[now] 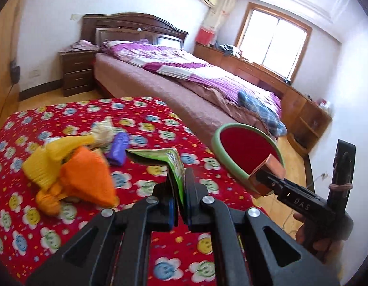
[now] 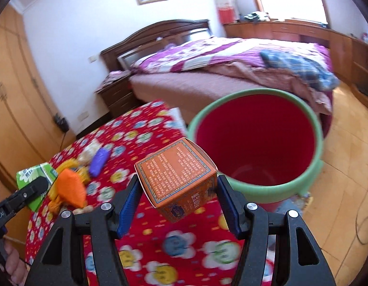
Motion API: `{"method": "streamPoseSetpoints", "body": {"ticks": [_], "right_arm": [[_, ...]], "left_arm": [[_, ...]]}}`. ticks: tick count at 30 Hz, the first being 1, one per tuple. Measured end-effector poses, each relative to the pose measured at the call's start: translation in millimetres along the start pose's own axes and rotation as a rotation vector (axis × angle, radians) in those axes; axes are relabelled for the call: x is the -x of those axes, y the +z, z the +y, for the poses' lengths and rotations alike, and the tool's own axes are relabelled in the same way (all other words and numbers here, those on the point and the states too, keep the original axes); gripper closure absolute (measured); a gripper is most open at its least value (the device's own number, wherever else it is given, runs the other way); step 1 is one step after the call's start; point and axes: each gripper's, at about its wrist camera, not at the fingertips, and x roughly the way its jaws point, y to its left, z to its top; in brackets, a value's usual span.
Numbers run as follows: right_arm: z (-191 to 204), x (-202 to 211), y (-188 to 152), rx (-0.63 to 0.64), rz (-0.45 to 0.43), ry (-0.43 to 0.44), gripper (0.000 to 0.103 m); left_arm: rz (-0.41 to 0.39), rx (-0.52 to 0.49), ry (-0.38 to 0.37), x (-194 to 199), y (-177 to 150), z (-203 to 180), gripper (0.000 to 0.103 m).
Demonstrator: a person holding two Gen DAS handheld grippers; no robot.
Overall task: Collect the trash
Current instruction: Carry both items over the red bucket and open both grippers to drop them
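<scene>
My left gripper (image 1: 180, 195) is shut on a green wrapper (image 1: 171, 164) and holds it above the red flowered table (image 1: 141, 124). My right gripper (image 2: 179, 202) is shut on an orange printed box (image 2: 176, 178), held near the rim of a red bin with a green rim (image 2: 255, 147). The box (image 1: 267, 174) and bin (image 1: 243, 147) also show in the left wrist view, at the table's right edge. The wrapper (image 2: 31, 174) also shows at the left of the right wrist view. An orange and yellow net bag (image 1: 74, 166), a purple piece (image 1: 118, 149) and a crumpled pale wad (image 1: 103, 131) lie on the table.
A bed (image 1: 196, 78) with a purple quilt stands behind the table. A dark nightstand (image 1: 76, 71) is beside it. Wooden cabinets (image 1: 267, 71) run under the window. A wardrobe (image 2: 12, 109) lines the left wall. The floor (image 2: 346, 166) is wood.
</scene>
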Motion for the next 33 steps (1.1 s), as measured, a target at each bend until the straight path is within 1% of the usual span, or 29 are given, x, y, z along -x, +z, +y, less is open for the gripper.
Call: {"method": "streamPoseSetpoints", "body": {"ticks": [3, 6, 10, 18, 24, 30, 33], "right_arm": [[-21.5, 1.2, 6.4, -0.038, -0.016, -0.033, 0.038], [-38.1, -0.9, 10.9, -0.065, -0.019, -0.055, 0.038], [-56.1, -6.8, 14.7, -0.082, -0.014, -0.075, 0.038], [-84.4, -22.4, 21.9, -0.115, -0.007, -0.095, 0.038], [-98.0, -32.0, 29.8, -0.100, 0.000, -0.112, 0.038], [-101.6, -39.4, 33.3, -0.078, 0.002, -0.100, 0.037], [-104.4, -40.0, 33.0, -0.091, -0.002, -0.092, 0.037]], "left_arm": [[0.020, -0.011, -0.028, -16.3, 6.6, -15.3, 0.097], [0.029, -0.049, -0.047, -32.3, 12.3, -32.9, 0.097], [0.051, -0.096, -0.077, -57.5, 21.4, -57.0, 0.097], [0.108, -0.151, -0.128, -106.2, 26.4, -93.8, 0.097], [0.132, -0.157, -0.158, -130.7, 28.2, -106.3, 0.097], [0.140, -0.169, -0.183, -146.5, 28.2, -114.0, 0.097], [0.148, -0.180, -0.196, -151.3, 26.3, -116.4, 0.096]]}}
